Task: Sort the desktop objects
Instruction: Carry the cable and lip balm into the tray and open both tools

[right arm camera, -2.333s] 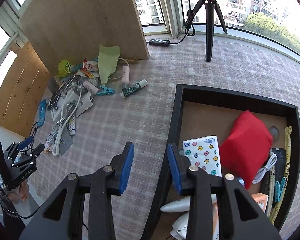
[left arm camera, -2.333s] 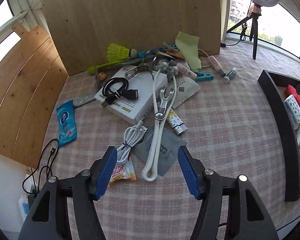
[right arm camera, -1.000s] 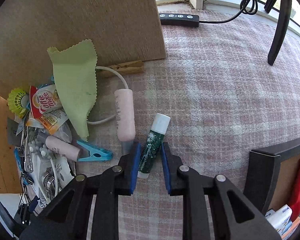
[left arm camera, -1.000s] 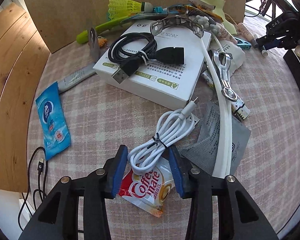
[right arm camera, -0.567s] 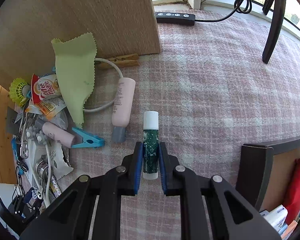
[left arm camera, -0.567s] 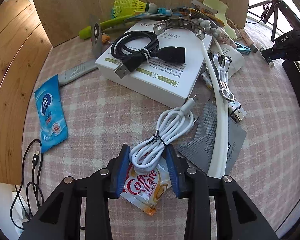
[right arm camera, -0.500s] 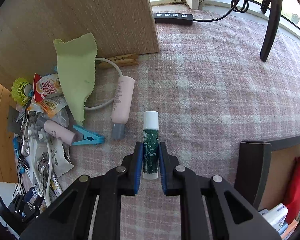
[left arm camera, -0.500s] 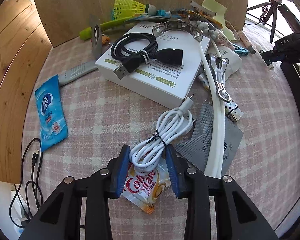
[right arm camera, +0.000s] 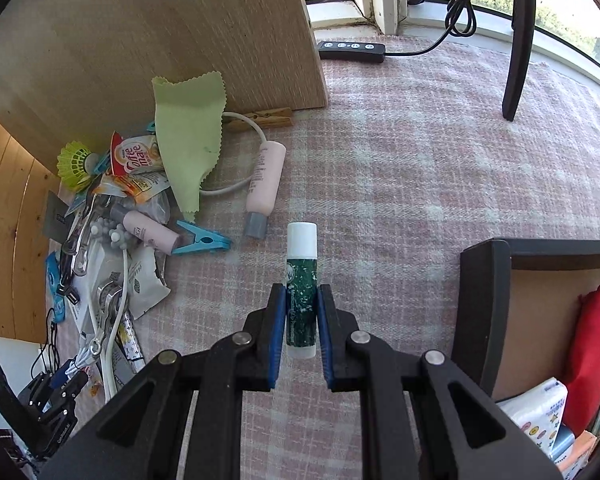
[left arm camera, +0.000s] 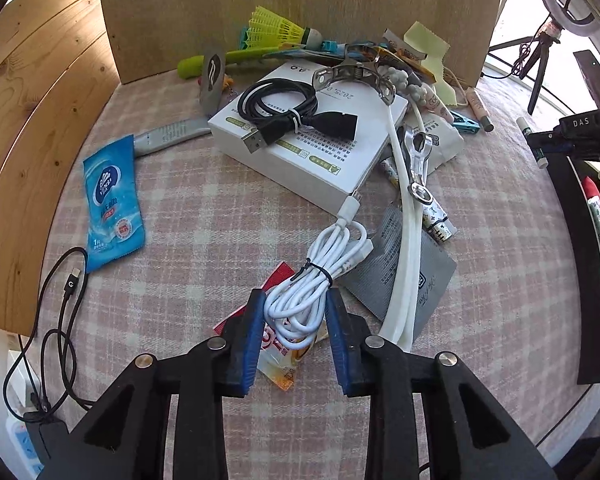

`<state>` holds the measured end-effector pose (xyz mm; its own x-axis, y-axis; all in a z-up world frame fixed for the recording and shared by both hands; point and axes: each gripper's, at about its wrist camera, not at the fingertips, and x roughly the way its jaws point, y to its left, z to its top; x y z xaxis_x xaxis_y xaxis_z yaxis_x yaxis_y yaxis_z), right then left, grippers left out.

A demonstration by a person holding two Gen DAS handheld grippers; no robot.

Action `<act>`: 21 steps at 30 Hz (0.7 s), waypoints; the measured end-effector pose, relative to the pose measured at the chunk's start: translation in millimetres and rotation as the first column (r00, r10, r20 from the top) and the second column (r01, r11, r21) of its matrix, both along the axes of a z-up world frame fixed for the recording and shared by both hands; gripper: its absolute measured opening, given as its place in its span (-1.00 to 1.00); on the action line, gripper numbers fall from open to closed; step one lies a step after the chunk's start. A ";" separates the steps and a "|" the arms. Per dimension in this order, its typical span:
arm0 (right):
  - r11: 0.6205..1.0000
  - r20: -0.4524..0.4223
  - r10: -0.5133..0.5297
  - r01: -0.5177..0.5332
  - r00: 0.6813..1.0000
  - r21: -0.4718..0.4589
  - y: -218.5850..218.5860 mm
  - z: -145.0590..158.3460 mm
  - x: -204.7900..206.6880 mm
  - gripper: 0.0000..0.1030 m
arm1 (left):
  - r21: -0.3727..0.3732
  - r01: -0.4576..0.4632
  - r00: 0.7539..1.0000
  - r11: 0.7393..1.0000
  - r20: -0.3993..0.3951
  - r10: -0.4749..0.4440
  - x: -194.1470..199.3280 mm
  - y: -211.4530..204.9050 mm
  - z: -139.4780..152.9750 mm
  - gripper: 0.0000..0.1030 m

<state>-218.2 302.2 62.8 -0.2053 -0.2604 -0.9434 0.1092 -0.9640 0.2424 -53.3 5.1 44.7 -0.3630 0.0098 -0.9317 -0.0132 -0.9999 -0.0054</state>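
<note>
Gripping white cable (left arm camera: 316,280), green stick (right arm camera: 301,292).

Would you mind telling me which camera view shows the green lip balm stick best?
The right wrist view: the green lip balm stick sits large and central, clamped between the right gripper pads. In the left wrist view it is only a tiny sliver at the far right edge.
</note>
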 end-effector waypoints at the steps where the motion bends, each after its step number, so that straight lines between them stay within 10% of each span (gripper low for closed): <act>1: 1.000 0.001 0.003 -0.003 1.000 0.005 -1.4 -0.1 2.0 -0.70 | 0.004 0.012 1.000 1.000 0.004 -0.012 -2.7 -1.4 -2.4 -0.45; 21: 0.999 -0.038 0.028 -0.028 0.999 -0.015 -1.1 23.7 21.3 -0.70 | 0.042 -0.007 0.996 0.999 -0.089 0.010 17.7 4.6 43.9 -0.48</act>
<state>-196.9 301.2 86.5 -0.2330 -0.2813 -0.9309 0.1456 -0.9566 0.2526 -35.5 9.7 88.6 -0.4446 0.0445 -0.8946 -0.0069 -0.9989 -0.0462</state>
